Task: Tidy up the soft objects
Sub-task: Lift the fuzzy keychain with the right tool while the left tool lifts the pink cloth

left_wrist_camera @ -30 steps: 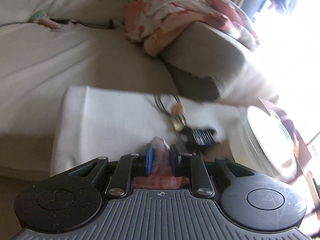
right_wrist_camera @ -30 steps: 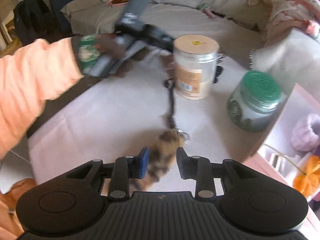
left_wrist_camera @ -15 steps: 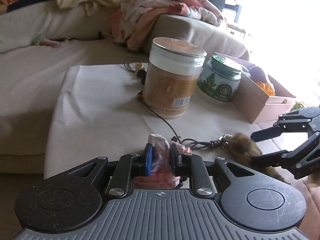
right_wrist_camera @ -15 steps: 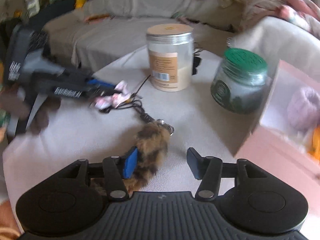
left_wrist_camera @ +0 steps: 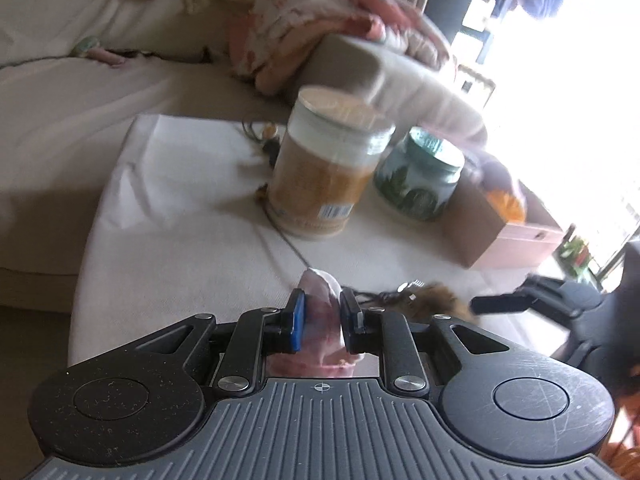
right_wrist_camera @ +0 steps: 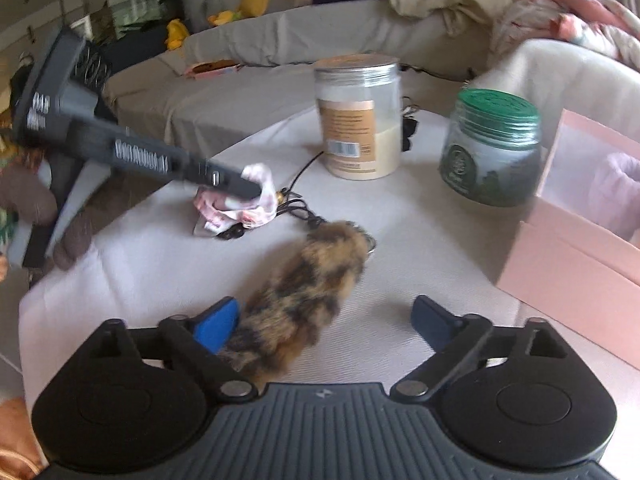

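Observation:
My left gripper (left_wrist_camera: 321, 312) is shut on a pink-and-white cloth scrunchie (left_wrist_camera: 320, 308), low over the white-covered table (left_wrist_camera: 180, 216). In the right wrist view the same left gripper (right_wrist_camera: 256, 190) pinches the scrunchie (right_wrist_camera: 256, 200). A brown furry tail keychain (right_wrist_camera: 304, 288) lies on the table between the fingers of my right gripper (right_wrist_camera: 326, 318), which is wide open; its left pad (right_wrist_camera: 218, 322) touches the fur. The keychain (left_wrist_camera: 436, 300) and right gripper (left_wrist_camera: 476, 303) show at the right of the left wrist view. A pink box (right_wrist_camera: 580, 256) stands at the right, holding a lilac scrunchie (right_wrist_camera: 620, 184).
A tall jar with a tan label (right_wrist_camera: 360, 120) and a green-lidded glass jar (right_wrist_camera: 494, 148) stand at the table's back. A black cord (right_wrist_camera: 304, 216) runs from the keychain. A sofa with piled blankets (left_wrist_camera: 340, 24) lies behind. Keys (left_wrist_camera: 268, 136) lie behind the tall jar.
My right gripper has opened wide and let go of the furry keychain, which now lies on the table. My left gripper, still holding the scrunchie, has swung back over the table near the keychain.

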`<act>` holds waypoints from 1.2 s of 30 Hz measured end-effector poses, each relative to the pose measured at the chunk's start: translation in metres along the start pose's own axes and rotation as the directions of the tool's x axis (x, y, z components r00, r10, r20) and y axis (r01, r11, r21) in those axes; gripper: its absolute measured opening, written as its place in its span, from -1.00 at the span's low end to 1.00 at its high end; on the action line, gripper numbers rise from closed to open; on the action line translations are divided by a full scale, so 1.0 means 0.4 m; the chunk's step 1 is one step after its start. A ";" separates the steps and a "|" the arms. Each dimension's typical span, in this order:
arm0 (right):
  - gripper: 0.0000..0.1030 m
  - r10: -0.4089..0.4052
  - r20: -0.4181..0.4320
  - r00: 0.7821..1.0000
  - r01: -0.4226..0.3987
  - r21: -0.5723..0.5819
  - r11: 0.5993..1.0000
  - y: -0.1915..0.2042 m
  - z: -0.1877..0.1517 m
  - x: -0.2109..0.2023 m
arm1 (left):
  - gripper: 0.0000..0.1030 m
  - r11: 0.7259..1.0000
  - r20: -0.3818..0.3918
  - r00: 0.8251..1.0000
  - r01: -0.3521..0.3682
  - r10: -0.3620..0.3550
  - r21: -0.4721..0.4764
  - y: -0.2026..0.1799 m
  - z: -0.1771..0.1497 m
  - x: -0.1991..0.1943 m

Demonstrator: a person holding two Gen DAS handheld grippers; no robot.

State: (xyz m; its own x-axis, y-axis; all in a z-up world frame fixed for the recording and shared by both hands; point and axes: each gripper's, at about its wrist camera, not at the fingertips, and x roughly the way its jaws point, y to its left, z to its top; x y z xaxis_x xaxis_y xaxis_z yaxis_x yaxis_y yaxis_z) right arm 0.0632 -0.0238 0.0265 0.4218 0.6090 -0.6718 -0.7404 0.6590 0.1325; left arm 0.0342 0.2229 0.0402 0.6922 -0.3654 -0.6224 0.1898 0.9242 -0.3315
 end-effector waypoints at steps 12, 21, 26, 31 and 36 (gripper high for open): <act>1.00 -0.047 -0.030 0.998 0.044 -0.091 0.995 0.034 -0.003 0.009 | -0.56 0.969 -0.114 0.990 -0.052 0.082 0.243 -0.115 -0.050 0.033; 0.68 -0.030 -0.034 0.999 0.028 -0.079 0.997 0.029 0.007 -0.003 | -0.56 0.970 -0.010 0.995 -0.099 0.103 0.223 -0.123 -0.095 0.015; 0.21 -0.030 -0.033 0.999 0.032 0.050 0.998 0.005 0.068 0.011 | -0.73 0.980 0.013 0.997 -0.080 0.079 0.183 -0.125 -0.117 -0.009; -0.49 -0.138 -0.064 0.988 0.135 -0.055 0.989 0.038 0.103 0.068 | -0.78 0.985 0.025 0.999 -0.041 0.038 0.167 -0.141 -0.152 -0.060; -0.71 -0.138 -0.008 0.990 0.137 -0.074 0.988 0.054 0.125 -0.039 | -0.79 0.983 0.091 0.996 -0.035 0.019 0.179 -0.176 -0.158 -0.133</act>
State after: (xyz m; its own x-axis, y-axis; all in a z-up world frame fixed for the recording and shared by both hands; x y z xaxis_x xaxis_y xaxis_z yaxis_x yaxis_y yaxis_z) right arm 0.0668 0.0029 0.0761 0.5159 0.5082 -0.6897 -0.7121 0.7019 -0.0154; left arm -0.0600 0.1704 0.0520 0.7559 -0.3365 -0.5615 0.2870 0.9413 -0.1777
